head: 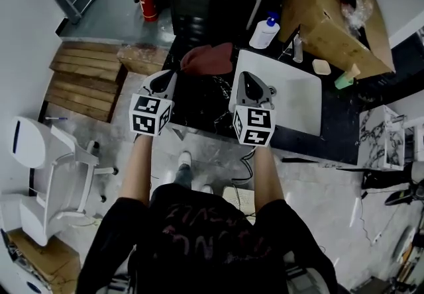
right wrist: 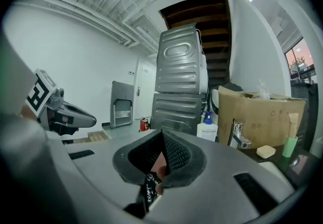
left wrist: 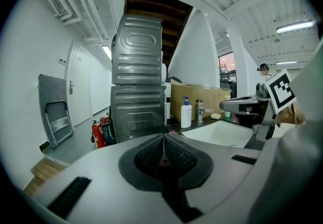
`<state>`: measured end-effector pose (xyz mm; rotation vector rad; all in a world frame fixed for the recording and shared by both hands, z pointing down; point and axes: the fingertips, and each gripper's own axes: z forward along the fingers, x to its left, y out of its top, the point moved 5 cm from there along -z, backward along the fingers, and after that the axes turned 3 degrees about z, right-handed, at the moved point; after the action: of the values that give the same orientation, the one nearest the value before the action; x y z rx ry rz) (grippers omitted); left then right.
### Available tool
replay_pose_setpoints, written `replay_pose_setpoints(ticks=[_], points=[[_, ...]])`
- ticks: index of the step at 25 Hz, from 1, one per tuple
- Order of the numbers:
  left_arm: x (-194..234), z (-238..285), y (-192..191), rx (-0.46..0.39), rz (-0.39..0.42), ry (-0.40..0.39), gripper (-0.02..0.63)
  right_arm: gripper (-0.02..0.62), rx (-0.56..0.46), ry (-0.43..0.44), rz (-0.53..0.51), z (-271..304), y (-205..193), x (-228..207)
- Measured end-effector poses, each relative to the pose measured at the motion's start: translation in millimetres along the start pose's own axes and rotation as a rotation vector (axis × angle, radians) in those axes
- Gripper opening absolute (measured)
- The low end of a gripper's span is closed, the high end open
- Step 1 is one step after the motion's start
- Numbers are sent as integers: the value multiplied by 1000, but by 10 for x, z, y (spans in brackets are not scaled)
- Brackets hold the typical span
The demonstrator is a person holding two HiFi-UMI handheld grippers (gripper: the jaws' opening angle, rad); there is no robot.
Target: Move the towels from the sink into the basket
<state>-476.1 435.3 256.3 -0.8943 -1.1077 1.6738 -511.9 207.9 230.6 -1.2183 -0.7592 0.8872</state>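
Above the dark counter, the left gripper and the right gripper hung with jaws pressed together on nothing, while the white sink showed bare and a dark-red towel lay heaped just left of it (what it rested in I couldn't tell). Any further pick would likely have wanted the jaws spread first, then a pinch on a raised fold. Around stood stacked grey machines, a cardboard box and a soap bottle
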Motion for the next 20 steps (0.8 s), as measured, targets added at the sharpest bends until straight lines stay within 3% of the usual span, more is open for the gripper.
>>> replay_pose_setpoints(ticks=[4,8,13,20], points=[[62,244,-36,35,5,-45,19,15,9,-15,9,170,-17,-23],[60,469,-125,78,13,-108,130,15,14,-30,20,286,-44,-56],[29,729,-245,131,61,-170,216,15,25,-45,22,382,-72,-140],[9,1067,-418,218,112,-231,259,15,44,-74,24,441,-165,-237]])
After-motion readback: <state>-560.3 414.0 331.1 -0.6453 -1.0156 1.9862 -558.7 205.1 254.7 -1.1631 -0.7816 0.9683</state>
